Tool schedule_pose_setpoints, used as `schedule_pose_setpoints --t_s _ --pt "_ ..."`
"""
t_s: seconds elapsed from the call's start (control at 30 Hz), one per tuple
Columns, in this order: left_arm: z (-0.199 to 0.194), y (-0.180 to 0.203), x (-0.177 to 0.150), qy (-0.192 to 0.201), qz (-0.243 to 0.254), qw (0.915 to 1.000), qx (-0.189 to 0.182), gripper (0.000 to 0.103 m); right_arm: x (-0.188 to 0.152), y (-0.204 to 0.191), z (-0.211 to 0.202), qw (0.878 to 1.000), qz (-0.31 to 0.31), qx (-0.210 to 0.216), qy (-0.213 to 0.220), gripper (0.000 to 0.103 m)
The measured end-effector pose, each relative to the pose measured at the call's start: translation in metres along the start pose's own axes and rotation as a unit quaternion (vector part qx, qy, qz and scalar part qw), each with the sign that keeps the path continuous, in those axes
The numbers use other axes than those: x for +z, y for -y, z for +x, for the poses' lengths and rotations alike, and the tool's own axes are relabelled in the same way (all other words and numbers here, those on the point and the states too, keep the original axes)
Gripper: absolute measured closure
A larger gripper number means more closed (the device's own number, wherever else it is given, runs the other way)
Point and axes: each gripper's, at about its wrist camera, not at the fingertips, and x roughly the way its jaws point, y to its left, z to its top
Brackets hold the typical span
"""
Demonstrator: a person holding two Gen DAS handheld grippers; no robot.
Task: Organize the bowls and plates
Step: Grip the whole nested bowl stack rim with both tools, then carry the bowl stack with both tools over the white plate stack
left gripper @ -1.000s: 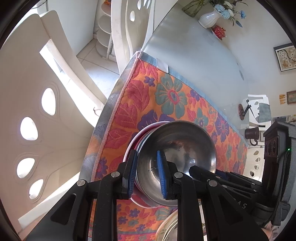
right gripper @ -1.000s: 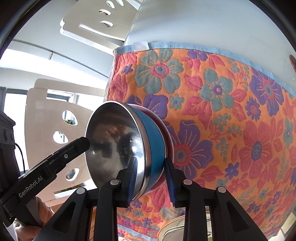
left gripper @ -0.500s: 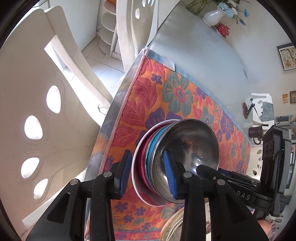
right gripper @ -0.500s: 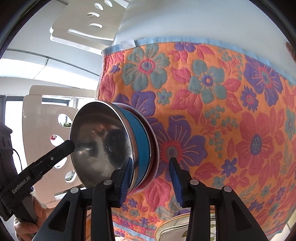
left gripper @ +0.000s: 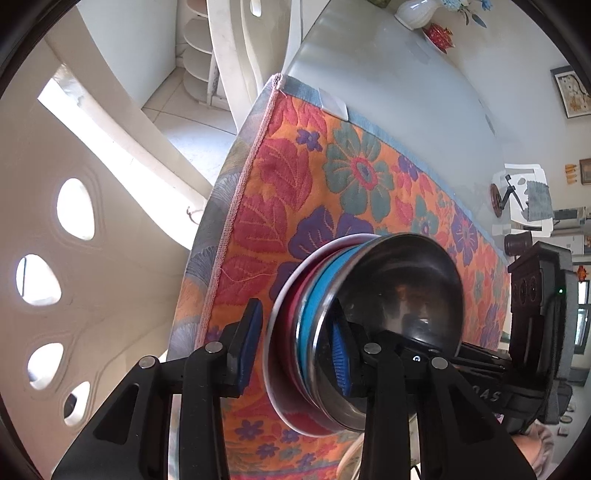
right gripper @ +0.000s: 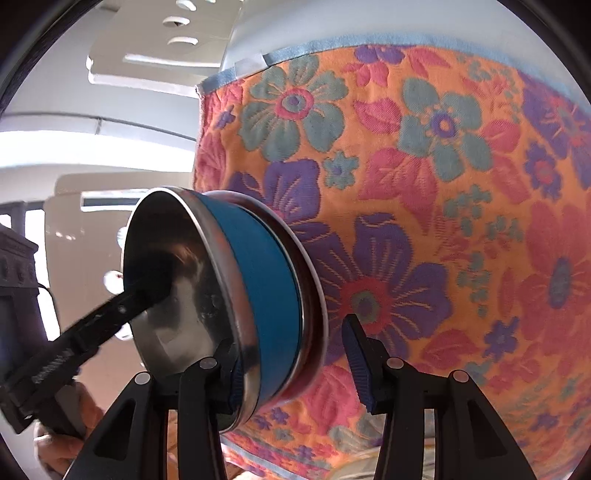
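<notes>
A stack stands on the floral cloth (left gripper: pixel 332 177): a steel bowl (left gripper: pixel 402 306) nested in a blue bowl (left gripper: pixel 314 317), over a red dish and a white plate (left gripper: pixel 275 332). The same stack shows in the right wrist view, with the steel bowl (right gripper: pixel 177 295) and blue bowl (right gripper: pixel 266 280). My left gripper (left gripper: pixel 295 350) is open, its jaws straddling the stack's rim on the left side. My right gripper (right gripper: pixel 295 362) is open, its jaws straddling the rim on the opposite side. Neither pad visibly presses the stack.
White cut-out chairs (left gripper: pixel 55 229) stand beside the table's left edge. A white vase (left gripper: pixel 413 14) and a red object sit at the far end of the grey table (left gripper: pixel 388 81). Another plate's rim (right gripper: pixel 369 469) shows near the cloth's front edge.
Both grippers have opened wider from a closed hold on the stack's rims. The stack now rests on the cloth with the jaws spread on either side.
</notes>
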Motion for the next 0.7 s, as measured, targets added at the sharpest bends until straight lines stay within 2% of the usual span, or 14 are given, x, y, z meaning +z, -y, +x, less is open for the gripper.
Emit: schedule_pose_setpoints --t_s 0.13,0.2,0.33,0.43,0.57,0.7 --pt "0.009 -0.004 -0.001 -0.005 -0.002 0.9999 -0.012 0.077 -0.001 0.01 0.008 0.999 0.01 0.045 -0.002 0.062" --pt "0.009 -0.003 -0.001 -0.001 0.003 0.9999 -0.012 0.077 -0.001 0.011 0.008 0.999 0.008 0.048 0.005 0.062" --pt "0.008 -0.002 -0.001 0.003 0.019 0.9997 -0.014 0.077 -0.002 0.013 0.008 0.999 -0.002 0.048 0.009 0.063" --pt "0.006 -0.004 -0.002 0.009 0.025 0.9994 -0.023 0.078 -0.004 0.005 0.001 0.999 -0.03 0.031 0.007 0.064" --pt "0.0 -0.001 -0.005 0.018 0.042 0.9988 -0.017 0.078 -0.002 -0.011 -0.004 0.998 -0.06 0.01 0.015 0.064" --pt "-0.008 -0.001 -0.005 0.021 0.034 0.9989 -0.023 0.078 0.001 -0.018 -0.007 0.998 -0.06 0.005 0.017 0.064"
